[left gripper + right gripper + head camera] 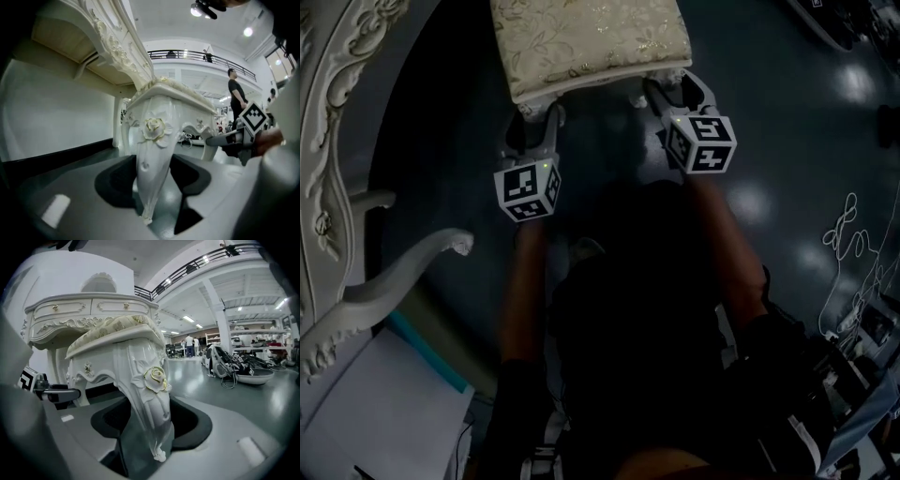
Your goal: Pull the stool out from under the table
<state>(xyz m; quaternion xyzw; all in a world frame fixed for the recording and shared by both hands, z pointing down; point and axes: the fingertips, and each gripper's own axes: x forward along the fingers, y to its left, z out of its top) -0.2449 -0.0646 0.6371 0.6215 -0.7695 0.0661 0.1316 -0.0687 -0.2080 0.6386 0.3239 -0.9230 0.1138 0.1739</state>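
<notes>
Seeming mostly drawn clear of the desk (333, 141), the stool (586, 42) is pinched at its front legs by the fingers of the left gripper (540, 120) and right gripper (670, 87).

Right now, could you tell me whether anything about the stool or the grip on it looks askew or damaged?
Nothing stands out. The stool looks upright, and the left gripper and right gripper each clamp one of its legs. The carved legs show no visible damage.
</notes>
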